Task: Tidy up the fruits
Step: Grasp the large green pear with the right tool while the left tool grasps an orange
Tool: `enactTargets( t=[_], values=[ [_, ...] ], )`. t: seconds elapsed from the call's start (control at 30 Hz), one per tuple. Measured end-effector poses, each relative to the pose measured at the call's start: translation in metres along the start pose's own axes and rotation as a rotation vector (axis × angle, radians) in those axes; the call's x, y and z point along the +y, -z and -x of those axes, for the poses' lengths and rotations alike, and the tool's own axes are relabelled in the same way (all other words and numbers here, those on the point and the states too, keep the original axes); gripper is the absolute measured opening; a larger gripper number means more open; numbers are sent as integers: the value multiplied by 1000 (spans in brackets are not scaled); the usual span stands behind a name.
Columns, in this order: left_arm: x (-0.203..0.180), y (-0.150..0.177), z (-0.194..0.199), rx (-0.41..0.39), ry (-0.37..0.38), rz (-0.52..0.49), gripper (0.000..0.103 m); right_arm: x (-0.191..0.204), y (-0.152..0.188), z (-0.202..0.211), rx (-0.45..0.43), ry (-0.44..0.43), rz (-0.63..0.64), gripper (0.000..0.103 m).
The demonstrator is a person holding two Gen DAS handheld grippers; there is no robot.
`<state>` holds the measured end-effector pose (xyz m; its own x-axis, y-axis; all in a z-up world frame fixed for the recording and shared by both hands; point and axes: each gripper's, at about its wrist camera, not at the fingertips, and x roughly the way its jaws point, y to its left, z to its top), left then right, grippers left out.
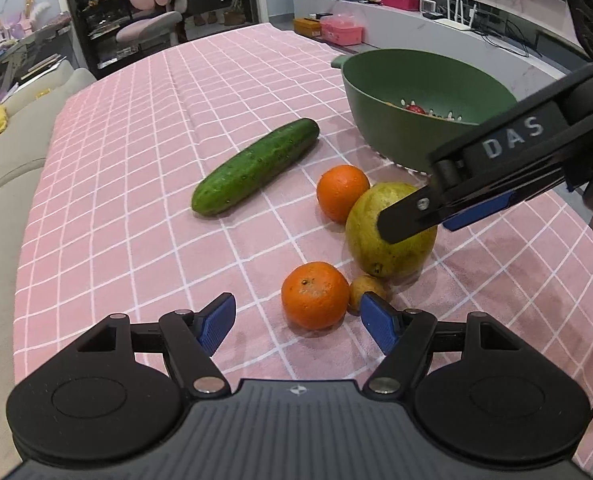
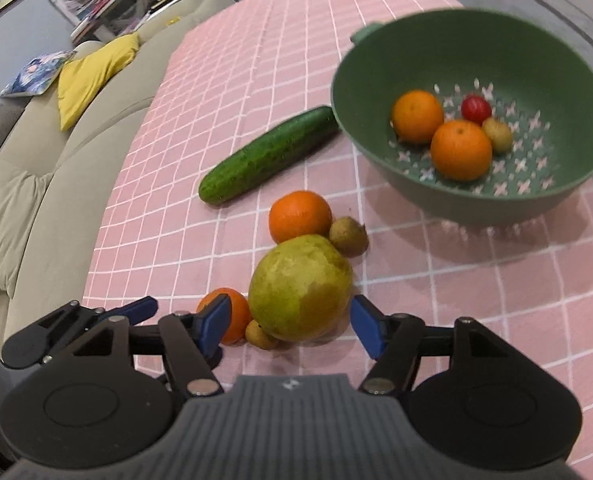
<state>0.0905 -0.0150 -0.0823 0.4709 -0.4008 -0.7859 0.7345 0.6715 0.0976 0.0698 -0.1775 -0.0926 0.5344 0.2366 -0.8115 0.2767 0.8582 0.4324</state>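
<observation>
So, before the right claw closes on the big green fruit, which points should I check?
1. Right claw open: ok.
2. Big green fruit between its fingers: ok.
3. Fingers clear of the near orange and the small brown fruit: not ok, left finger is crowded against them.
4. Green colander has room: ok.
5. Left claw out of the way: ok, open near the same orange.
6. Fingers low enough: cannot tell.

Soft indoor light falls from above, and my fruit cast only faint shadows on the pink tablecloth [image 1: 144, 184]. My fisheye lenses bend the grid lines hard toward the edges. The right view smears at the green bowl [image 2: 428, 184].
</observation>
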Motion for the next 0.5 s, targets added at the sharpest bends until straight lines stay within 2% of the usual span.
enactTargets(
  t=[0.27,0.5],
  values=[
    [1,-1,-10,10,42,-6,78,-2,-4,-15,-3,11,-47,66],
    [8,-4,-15,9,83,40,75,-8,-8,-28,11,16,-64,65]
  ],
)
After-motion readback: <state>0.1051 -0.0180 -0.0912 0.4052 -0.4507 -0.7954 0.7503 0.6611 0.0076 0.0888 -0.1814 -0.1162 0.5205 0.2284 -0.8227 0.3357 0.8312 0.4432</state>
